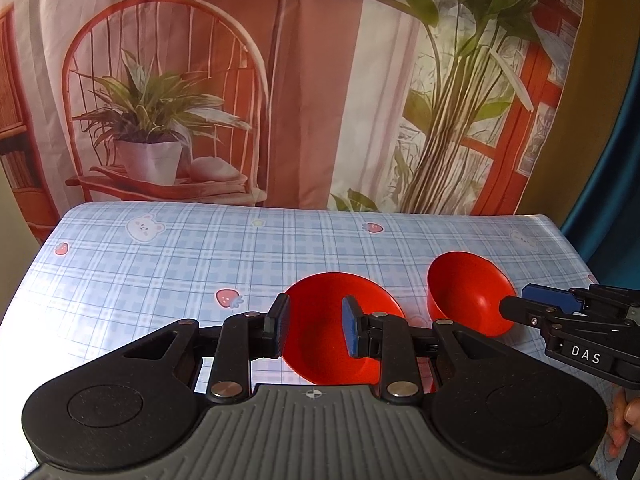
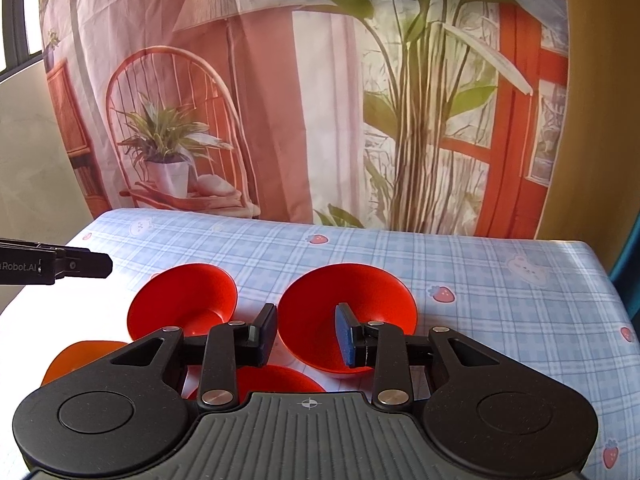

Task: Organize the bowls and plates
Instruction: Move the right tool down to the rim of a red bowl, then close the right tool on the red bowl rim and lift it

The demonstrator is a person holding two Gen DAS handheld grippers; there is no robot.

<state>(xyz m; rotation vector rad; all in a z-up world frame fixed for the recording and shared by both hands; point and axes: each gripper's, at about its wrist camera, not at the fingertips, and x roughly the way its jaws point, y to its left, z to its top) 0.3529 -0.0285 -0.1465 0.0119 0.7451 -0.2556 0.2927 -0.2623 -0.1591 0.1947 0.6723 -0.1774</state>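
Observation:
Two red bowls stand on the checked tablecloth. In the left wrist view the left bowl [image 1: 320, 332] lies just ahead of my open left gripper [image 1: 316, 326], seen between its fingers. The right bowl [image 1: 468, 292] sits beside it, with my right gripper [image 1: 532, 304] at its right rim. In the right wrist view my right gripper [image 2: 306, 334] is open over the right bowl [image 2: 320, 304]; the left bowl [image 2: 184, 300] is to its left. A red plate [image 2: 276, 378] and an orange plate [image 2: 76, 358] show partly under the gripper body. The left gripper's tip [image 2: 86, 266] enters at far left.
The table [image 2: 500, 280] has a blue plaid cloth with bear and strawberry prints. A printed backdrop curtain [image 1: 300, 80] hangs right behind its far edge. The table's right edge drops off near a blue drape [image 1: 612, 160].

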